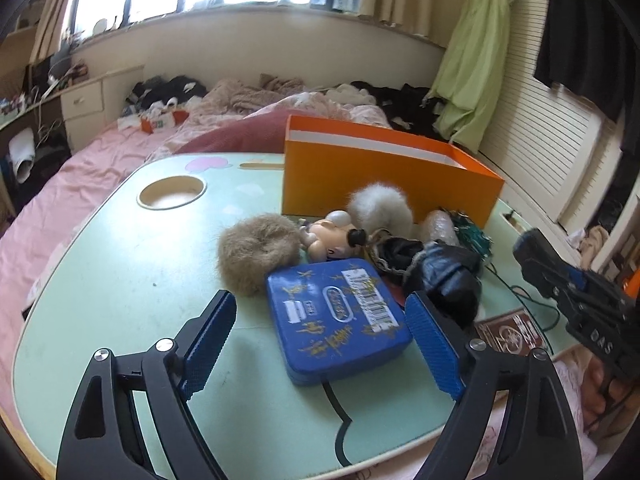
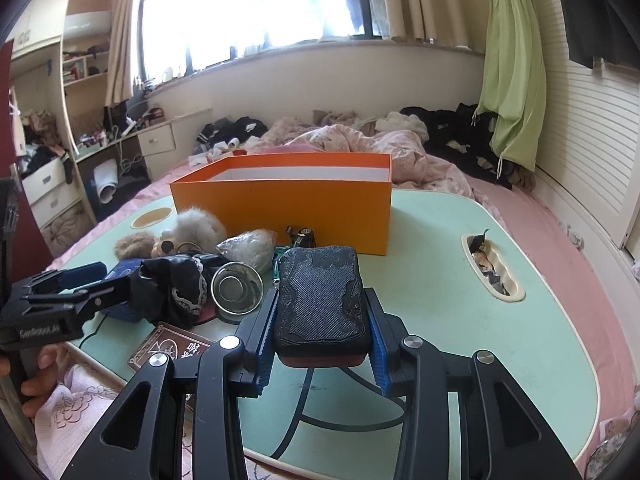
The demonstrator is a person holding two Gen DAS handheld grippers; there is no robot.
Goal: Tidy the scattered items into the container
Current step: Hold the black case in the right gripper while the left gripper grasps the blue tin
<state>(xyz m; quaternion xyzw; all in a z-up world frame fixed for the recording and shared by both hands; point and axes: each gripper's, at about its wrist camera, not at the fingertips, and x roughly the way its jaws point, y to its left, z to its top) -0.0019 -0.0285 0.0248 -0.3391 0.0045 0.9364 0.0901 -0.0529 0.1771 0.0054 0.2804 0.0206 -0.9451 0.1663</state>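
Here, the right claw [image 2: 322, 344] grips a black case [image 2: 322, 300] above the counter [image 2: 432, 280], short of the orange box [image 2: 280, 208]. The left claw [image 1: 320, 344] stands open around a blue tin [image 1: 340, 320], not pressing it. Next, the case likely needs lifting over the box wall.

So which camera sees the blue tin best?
The left wrist view: the blue tin lies right in front, lid and barcode label plain, between the open left gripper fingers. The right wrist view shows only a blue sliver behind the black cloth.
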